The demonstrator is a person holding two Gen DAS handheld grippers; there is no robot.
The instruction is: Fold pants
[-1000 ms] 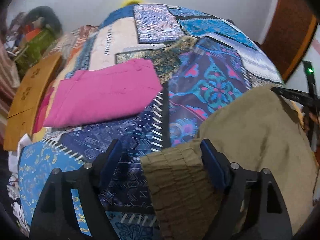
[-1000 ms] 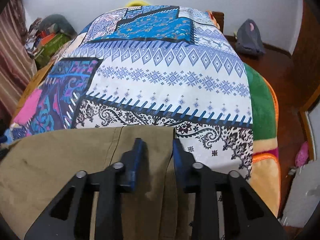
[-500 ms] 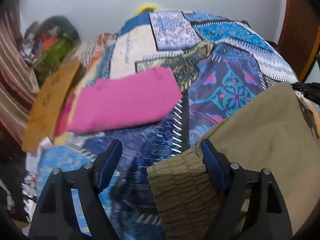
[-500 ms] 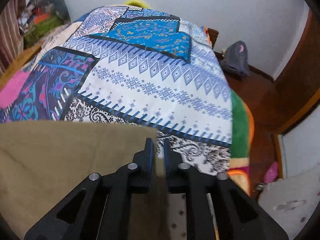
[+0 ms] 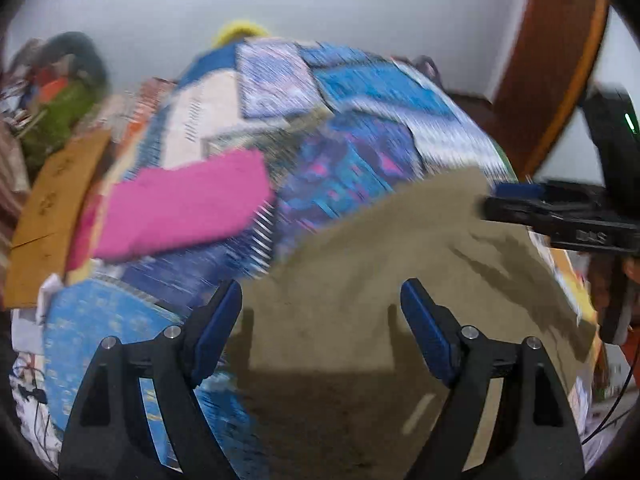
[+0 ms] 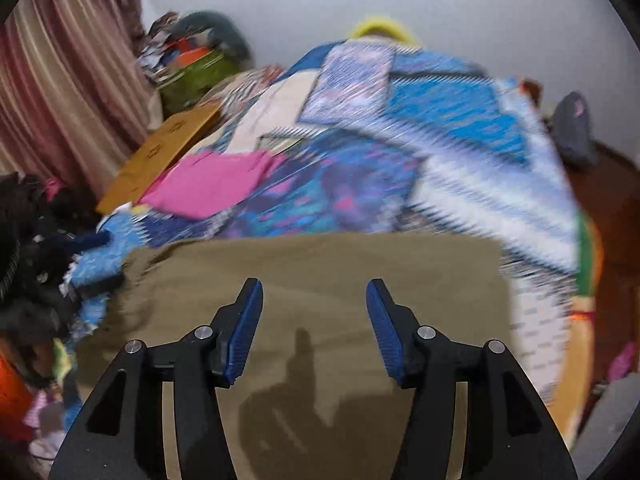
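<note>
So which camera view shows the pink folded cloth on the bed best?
The left wrist view: the pink cloth is larger there and its whole outline shows on the patterned bedspread, though blurred. In the right wrist view the cloth is smaller and lies far to the left, also blurred.

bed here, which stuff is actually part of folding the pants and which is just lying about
Part of the job:
- olive pants, lying on the bed
- left gripper, fingers apart
- right gripper, fingers apart

Just lying about:
- folded pink cloth
- patchwork bedspread
- brown board at the bed's edge
- green bag
- grey bag on the floor
</note>
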